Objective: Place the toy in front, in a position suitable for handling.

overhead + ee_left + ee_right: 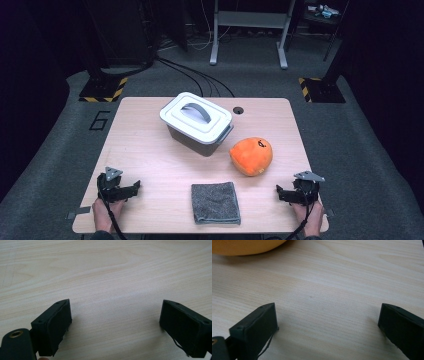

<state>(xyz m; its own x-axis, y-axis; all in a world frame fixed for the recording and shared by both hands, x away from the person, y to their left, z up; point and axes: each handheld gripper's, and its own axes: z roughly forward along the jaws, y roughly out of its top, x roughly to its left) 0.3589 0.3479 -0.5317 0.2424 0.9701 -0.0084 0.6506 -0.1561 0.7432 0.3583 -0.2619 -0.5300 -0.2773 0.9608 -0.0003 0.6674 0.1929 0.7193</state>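
On the wooden table [145, 150] stand a grey box with a white lid and grey handle [197, 122], an orange plush ball [251, 156] to its right, and a folded grey cloth [215, 202] near the front edge. My left gripper [134, 187] rests at the front left corner, held by a hand, open over bare wood [115, 315]. At the front right corner my right gripper [280, 192] lies open too, nothing between its jaws [327, 322]. The orange ball's lower edge [244, 246] shows at the top left of the right gripper view.
A cable hole [238, 110] sits in the table's back edge right of the box. Beyond the table lie floor cables [200, 75], a grey metal stand [250, 30] and yellow-black striped bases [102, 92]. Bare wood stretches between the grippers and the cloth.
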